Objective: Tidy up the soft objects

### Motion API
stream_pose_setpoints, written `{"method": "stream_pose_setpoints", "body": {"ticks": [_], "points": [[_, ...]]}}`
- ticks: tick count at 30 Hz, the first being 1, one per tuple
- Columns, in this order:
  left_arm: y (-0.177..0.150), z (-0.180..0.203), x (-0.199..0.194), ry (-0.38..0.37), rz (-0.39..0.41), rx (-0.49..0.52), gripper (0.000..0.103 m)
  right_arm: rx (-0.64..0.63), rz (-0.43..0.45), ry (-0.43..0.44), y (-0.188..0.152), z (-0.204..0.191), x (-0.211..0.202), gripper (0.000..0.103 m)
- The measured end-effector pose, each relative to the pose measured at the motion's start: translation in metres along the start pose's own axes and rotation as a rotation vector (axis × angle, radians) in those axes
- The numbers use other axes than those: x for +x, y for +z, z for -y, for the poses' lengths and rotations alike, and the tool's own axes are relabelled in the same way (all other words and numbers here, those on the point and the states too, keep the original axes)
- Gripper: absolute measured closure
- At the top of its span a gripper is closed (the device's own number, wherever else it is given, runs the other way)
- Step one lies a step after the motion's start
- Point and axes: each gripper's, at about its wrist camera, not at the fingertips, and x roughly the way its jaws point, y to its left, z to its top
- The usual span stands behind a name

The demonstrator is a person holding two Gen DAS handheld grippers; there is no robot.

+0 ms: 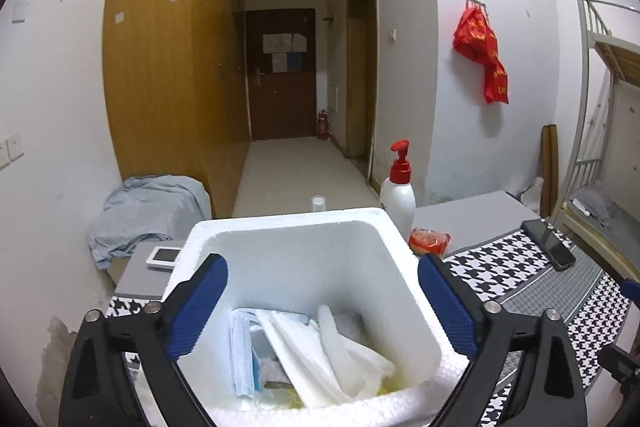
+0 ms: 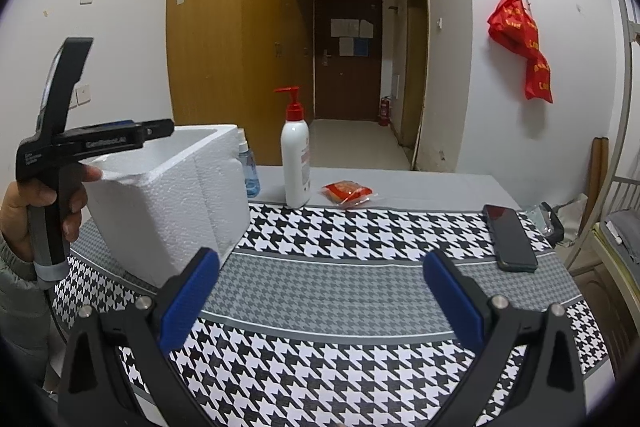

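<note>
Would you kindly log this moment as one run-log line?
left gripper open over foam box | right gripper open, empty | masks inside box

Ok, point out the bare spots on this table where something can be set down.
The widest free patch is the houndstooth cloth ahead of the right tool, bordered by the foam box on the left and the phone on the right. The back strip is crowded: pump bottle, spray bottle, red packet.

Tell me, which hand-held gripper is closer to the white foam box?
Left. The left hand-held gripper hangs open right above the foam box; the right hand-held gripper sits beside it over the cloth.
</note>
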Motion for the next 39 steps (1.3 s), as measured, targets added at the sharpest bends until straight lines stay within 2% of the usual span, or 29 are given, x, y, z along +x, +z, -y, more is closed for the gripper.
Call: {"method": "stream_pose_setpoints", "body": {"ticks": [13,25,31,39], "points": [[-0.012,0.020,-0.069,0.035,0.069,0.009,0.001,-0.008,0.046,0.036,0.001,-0.004,-0.033,0.000],[-0.034,0.041,-0.127,0.116,0.126,0.011,0.001,-0.016,0.100,0.104,-0.005,-0.003,-0.076,0.000],[-0.042,0.047,-0.148,0.119,0.149,0.005,0.001,-0.006,0.136,0.126,-0.006,-0.004,-0.092,0.000],[-0.059,0.053,-0.172,0.110,0.167,-0.006,0.001,-0.007,0.142,0.138,-0.012,-0.011,-0.107,0.000]]}}
